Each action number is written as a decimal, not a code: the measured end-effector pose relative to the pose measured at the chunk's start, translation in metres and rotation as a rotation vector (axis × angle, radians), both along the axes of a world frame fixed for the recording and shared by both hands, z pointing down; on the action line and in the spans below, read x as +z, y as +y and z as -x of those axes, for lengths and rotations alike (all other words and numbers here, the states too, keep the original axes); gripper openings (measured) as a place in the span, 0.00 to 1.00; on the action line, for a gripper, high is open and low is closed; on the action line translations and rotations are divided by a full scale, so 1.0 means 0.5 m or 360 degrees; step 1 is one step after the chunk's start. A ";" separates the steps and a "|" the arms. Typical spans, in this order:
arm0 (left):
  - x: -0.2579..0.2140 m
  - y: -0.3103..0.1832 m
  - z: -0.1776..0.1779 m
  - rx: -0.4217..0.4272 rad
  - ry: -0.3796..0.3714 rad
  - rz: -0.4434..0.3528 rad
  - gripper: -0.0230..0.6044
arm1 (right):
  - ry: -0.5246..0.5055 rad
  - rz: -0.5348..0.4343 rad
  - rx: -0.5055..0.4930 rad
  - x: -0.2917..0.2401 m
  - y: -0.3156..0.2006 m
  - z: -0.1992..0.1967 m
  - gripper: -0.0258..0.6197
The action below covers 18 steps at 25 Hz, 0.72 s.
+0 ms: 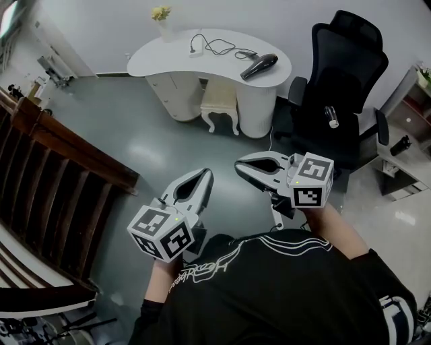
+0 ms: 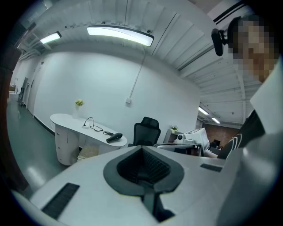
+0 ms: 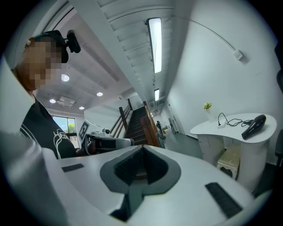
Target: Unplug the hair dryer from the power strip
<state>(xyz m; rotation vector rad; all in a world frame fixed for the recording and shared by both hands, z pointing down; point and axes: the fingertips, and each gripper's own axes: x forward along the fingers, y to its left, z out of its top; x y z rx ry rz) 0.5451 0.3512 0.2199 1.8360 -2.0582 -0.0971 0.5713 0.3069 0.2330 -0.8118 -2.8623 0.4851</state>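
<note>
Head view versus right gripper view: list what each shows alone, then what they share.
Only the head view: the shelf unit at the picture's right edge. Only the right gripper view: the ceiling light strip and a bright window. Both: the white desk with the hair dryer, its cord, the power strip and the yellow flowers, plus the stool beneath.

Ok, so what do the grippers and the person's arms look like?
The left gripper and right gripper are matching pale grey shells with black ribbed pads inside. Each carries a cube of black-and-white square markers. The person wears a black top with white line print.
</note>
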 end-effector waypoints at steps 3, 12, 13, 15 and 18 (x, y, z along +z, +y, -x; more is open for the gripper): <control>0.007 -0.005 0.007 -0.0014 0.0004 0.0002 0.04 | -0.0031 -0.0006 -0.0014 0.004 -0.005 0.004 0.04; 0.036 -0.034 0.105 -0.0027 0.0057 -0.0006 0.04 | -0.0044 0.0066 0.0000 0.022 -0.049 0.090 0.04; 0.039 -0.039 0.123 -0.0024 0.0063 -0.0008 0.04 | -0.0037 0.0066 0.0008 0.025 -0.055 0.108 0.04; 0.047 -0.052 0.167 -0.0015 0.0077 -0.0010 0.04 | -0.0023 0.0070 0.0023 0.032 -0.069 0.149 0.04; 0.059 -0.079 0.251 0.0001 0.0101 -0.0002 0.04 | 0.0004 0.0087 0.0038 0.041 -0.095 0.230 0.04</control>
